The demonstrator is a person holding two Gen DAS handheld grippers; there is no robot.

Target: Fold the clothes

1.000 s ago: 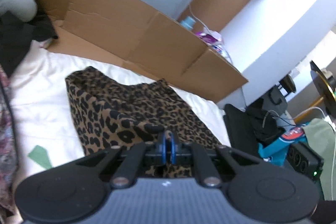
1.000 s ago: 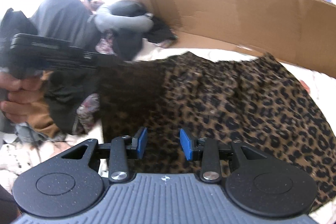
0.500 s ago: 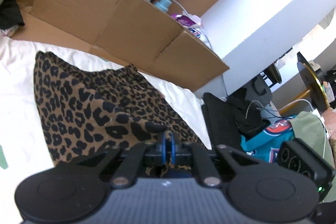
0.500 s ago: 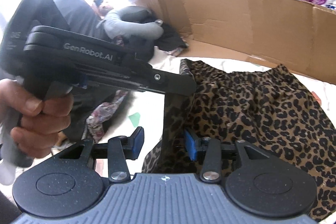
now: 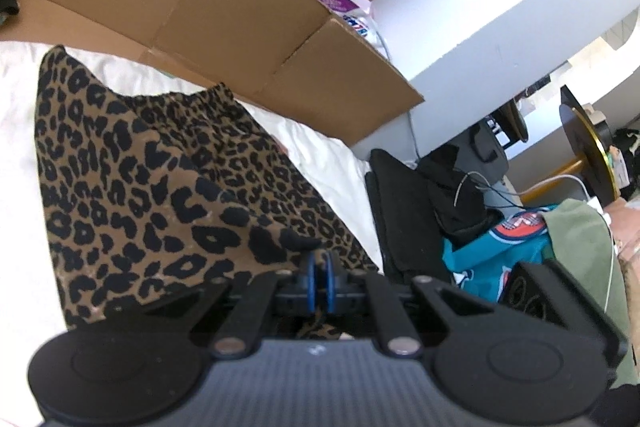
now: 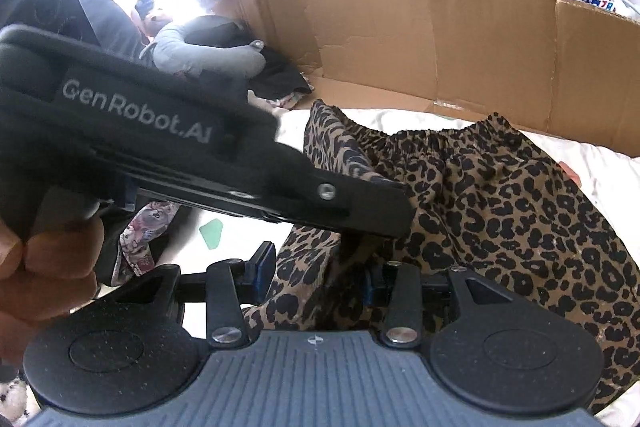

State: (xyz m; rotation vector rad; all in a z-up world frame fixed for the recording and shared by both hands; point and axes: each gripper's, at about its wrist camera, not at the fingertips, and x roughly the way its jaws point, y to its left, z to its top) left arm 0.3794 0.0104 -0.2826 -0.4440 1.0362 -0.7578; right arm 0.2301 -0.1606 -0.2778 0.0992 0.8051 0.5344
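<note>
A leopard-print garment (image 5: 132,167) lies on a white sheet (image 5: 16,99). My left gripper (image 5: 319,267) is shut on a corner of it and holds that corner lifted, so the cloth slopes up from the bed. In the right wrist view the left gripper (image 6: 396,223) reaches in from the left, held by a hand (image 6: 40,267), with a fold of the leopard-print garment (image 6: 500,195) hanging from its tip. That fold drops between the blue pads (image 6: 264,263) of my right gripper (image 6: 318,275), whose jaws stand apart and do not press on the cloth.
A large flattened cardboard box (image 5: 224,15) stands along the far side of the bed. Dark clothes, a teal garment (image 5: 480,255) and cables crowd the floor on the right. Grey and dark clothing (image 6: 208,51) is piled at the far left, with a floral cloth (image 6: 144,231) below it.
The left gripper has carried its held corner rightward, toward and over the right gripper, and the fold now hangs between the right jaws. The right jaws stand slightly wider than a second ago.
</note>
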